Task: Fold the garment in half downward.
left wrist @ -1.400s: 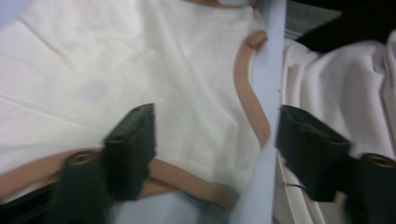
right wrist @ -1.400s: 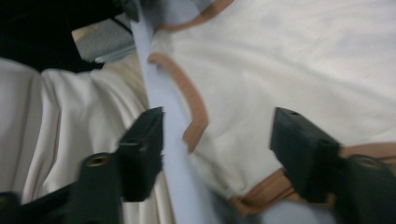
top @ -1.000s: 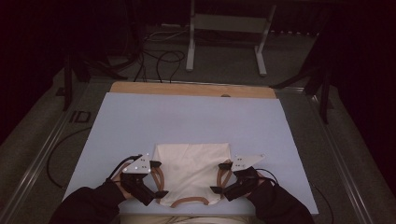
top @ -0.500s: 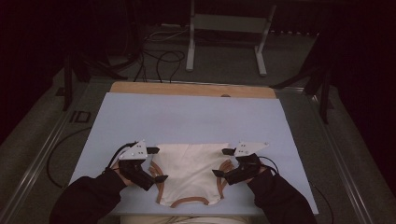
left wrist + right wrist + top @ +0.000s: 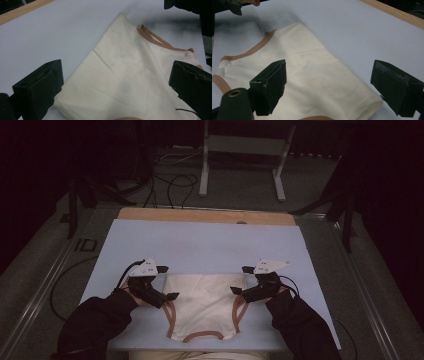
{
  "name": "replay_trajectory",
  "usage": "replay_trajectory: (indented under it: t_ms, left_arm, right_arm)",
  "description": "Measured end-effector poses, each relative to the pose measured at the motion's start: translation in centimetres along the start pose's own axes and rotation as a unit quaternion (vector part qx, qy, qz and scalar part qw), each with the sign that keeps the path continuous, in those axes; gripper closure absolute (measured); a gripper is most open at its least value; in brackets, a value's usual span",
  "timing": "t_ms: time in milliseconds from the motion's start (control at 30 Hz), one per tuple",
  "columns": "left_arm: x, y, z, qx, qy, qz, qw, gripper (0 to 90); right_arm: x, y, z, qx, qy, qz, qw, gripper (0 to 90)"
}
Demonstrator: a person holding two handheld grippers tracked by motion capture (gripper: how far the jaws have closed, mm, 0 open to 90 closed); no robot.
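- A cream garment point(image 5: 205, 302) with tan-brown trim is lying folded flat on the near half of the pale blue tabletop point(image 5: 210, 242), its trimmed neckline toward the person and its plain folded edge toward the far side.
- The left gripper point(image 5: 161, 290) is hovering at the garment's left side, and in the left gripper view its fingers point(image 5: 40, 90) are standing wide apart, straddling the near corner of the cloth point(image 5: 130, 75) without pinching it.
- The right gripper point(image 5: 240, 285) is mirroring that at the garment's right side; in the right gripper view its fingers point(image 5: 270, 85) are likewise spread, with the rolled fold corner point(image 5: 324, 82) sitting between them and not clamped.
- Both hands are working symmetrically, which suggests that each gripper is lining up on an outer edge so the cloth can be taken at two matching points and folded or smoothed evenly.
- The garment is lying square to the tabletop edge, probably so that a fold stays straight.
- The far half of the blue surface is lying bare, leaving room to turn the cloth away from the person.
- No box, bin or tray is sitting on the tabletop; the garment is resting directly on the blue sheet, with a wooden strip point(image 5: 205, 215) showing along the far edge.
- Beyond the tabletop, cables point(image 5: 170, 185) and a metal stand point(image 5: 245, 150) are sitting on the dim floor.
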State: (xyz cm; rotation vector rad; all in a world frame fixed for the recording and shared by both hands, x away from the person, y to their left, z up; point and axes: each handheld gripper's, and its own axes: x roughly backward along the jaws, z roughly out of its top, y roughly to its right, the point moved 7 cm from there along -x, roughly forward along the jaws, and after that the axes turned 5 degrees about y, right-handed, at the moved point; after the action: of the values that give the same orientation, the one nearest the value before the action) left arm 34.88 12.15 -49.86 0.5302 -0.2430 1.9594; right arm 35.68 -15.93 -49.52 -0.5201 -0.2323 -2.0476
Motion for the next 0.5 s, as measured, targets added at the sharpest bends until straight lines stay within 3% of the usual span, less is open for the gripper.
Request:
replay_trajectory:
  t_ms: [300,367,400,500]
  left_arm:
    - [-0.6,-2.5,0.1,0.015,0.002,0.017,0.9997,2.9]
    - [-0.6,-2.5,0.1,0.015,0.002,0.017,0.9997,4.1]
    - [-1.0,-3.4,-0.1,0.025,-0.002,0.024,0.9994,5.1]
    - [-1.4,-4.3,-0.2,0.037,-0.006,0.030,0.9989,7.0]
  right_arm:
    - [-0.7,2.4,0.1,-0.012,-0.002,-0.019,0.9997,13.0]
    - [-0.9,2.6,0.0,-0.014,-0.003,-0.019,0.9997,12.7]
    - [-1.1,3.1,-0.1,-0.021,-0.007,-0.023,0.9995,12.6]
    - [-1.3,3.6,-0.2,-0.033,-0.006,-0.023,0.9992,11.3]
